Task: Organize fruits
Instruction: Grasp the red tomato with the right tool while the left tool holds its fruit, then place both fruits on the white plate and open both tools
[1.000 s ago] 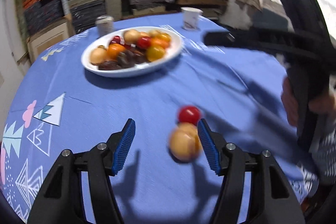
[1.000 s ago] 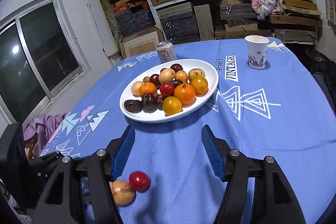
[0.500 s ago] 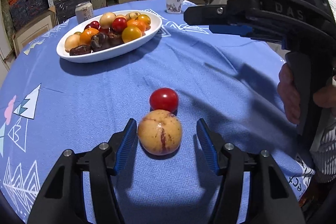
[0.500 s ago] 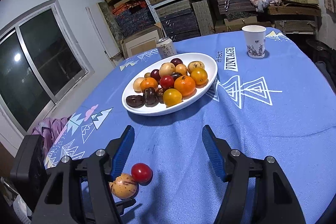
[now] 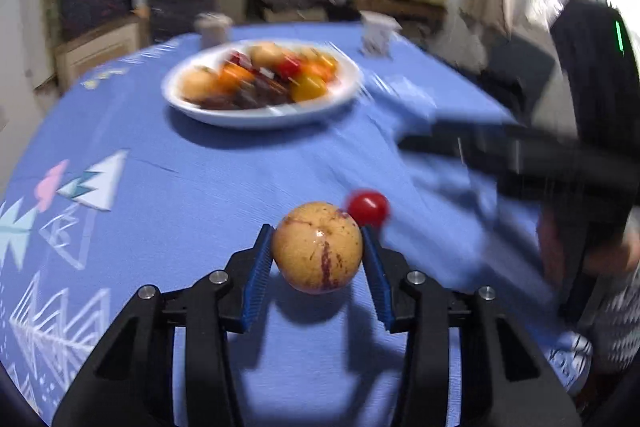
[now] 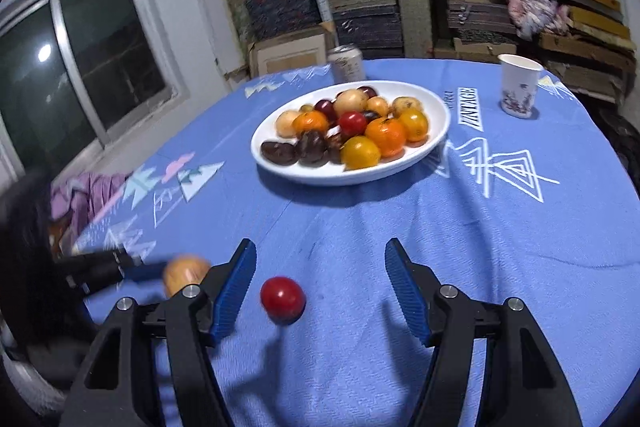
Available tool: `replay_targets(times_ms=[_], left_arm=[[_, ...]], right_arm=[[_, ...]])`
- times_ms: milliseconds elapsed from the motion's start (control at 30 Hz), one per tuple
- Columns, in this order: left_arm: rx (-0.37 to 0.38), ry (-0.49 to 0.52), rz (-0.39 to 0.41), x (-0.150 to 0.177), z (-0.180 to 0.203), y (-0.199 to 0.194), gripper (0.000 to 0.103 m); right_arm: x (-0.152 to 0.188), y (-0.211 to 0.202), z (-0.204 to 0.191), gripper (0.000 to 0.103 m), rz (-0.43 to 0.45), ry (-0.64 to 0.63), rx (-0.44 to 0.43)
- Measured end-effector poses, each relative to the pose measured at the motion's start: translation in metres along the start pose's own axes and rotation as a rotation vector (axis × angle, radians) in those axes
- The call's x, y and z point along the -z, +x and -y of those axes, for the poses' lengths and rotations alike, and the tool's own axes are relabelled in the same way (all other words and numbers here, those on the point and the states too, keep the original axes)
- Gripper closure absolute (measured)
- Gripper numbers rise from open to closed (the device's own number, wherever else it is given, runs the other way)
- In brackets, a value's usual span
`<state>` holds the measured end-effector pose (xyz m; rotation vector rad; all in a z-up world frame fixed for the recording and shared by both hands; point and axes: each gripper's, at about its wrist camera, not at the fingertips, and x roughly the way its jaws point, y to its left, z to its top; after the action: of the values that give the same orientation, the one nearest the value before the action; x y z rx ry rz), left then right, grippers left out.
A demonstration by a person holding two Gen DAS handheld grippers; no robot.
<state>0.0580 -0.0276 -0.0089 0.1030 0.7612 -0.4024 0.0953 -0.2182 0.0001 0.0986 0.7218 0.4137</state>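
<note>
My left gripper is shut on a tan fruit with red streaks and holds it above the blue tablecloth. A small red tomato lies just beyond it to the right. In the right wrist view the tomato lies between my open right gripper's fingers, nearer the left one, and the tan fruit shows blurred at the left. A white plate piled with several fruits stands at the table's middle; it also shows in the left wrist view.
A drink can stands behind the plate and a paper cup at the back right. The right gripper's body reaches across the right of the left wrist view. Shelves of stacked boxes line the back wall.
My left gripper has closed on the tan fruit and lifted it off the cloth. My right gripper has moved left, so the tomato now lies between its fingers.
</note>
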Motion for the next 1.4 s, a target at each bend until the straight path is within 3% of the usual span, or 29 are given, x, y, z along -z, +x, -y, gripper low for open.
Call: replay_targets(times_ms=[133,200,300,533,733,867,1033,1200,1400], left_arm=[[-0.115,-0.091,0.038,-0.004,-0.028,-0.004,0.06],[-0.131,-0.122,0.031,-0.007,-0.036,-0.002,0.06],[-0.135,-0.135,0.03,-0.01,-0.041,0.001,0.06],[-0.136,-0.102,0.023,-0.007,-0.034,0.003,0.06],[-0.147,-0.1,0.029,-0.007,-0.032,0.003,0.06],[-0.163,-0.078,0.046,-0.017,-0.029,0.004,0.06],[-0.195,-0.003,0.084,-0.072,-0.026,0.025,0.06],[-0.194,-0.026,0.105,-0.131,-0.038,0.064,0.06],[-0.182,-0.074,0.068,-0.172,-0.06,0.126,0.06]], right_arm=[[0.012,0.019,-0.034,0.039,-0.076,-0.169,0.018],[0.018,0.028,-0.046,0.052,-0.118,-0.229,0.018],[0.022,0.036,-0.052,0.055,-0.142,-0.261,0.049],[0.02,0.049,-0.043,0.07,-0.201,-0.19,0.044],[0.018,0.05,-0.038,0.072,-0.193,-0.168,0.032],[0.003,0.036,-0.028,0.072,-0.144,-0.106,-0.007],[-0.053,0.034,-0.013,0.072,-0.071,-0.088,0.046],[-0.114,0.056,0.008,0.072,-0.009,-0.055,0.109],[-0.137,0.101,0.028,0.072,-0.02,-0.034,0.143]])
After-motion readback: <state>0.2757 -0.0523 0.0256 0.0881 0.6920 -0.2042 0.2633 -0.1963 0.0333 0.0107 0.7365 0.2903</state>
